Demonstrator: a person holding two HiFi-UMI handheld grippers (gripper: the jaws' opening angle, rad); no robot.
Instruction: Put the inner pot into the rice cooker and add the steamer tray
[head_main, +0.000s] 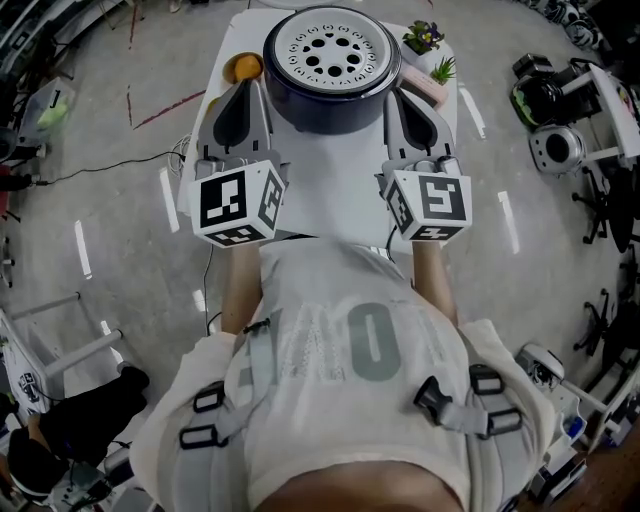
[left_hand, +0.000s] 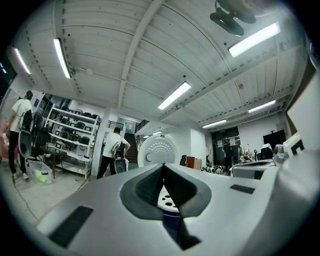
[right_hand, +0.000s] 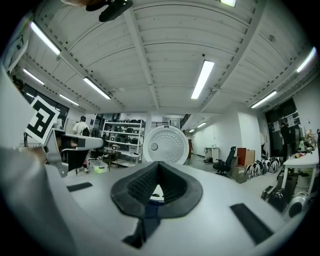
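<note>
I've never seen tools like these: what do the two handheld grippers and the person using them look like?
The left gripper and right gripper have pale grey tapering shells with dark textured pads inside. Each carries a white cube printed with black square markers. The person wears a white short-sleeved T-shirt with grey lettering, plus grey straps with black buckles.

Head view looks steeply down; gripper views look level, sharing rice cooker (head_main: 330, 118).

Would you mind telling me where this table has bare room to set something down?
Bare table lies between the left gripper and right gripper, nearer than the rice cooker. The far corners are crowded: orange object left, potted plants right.
</note>
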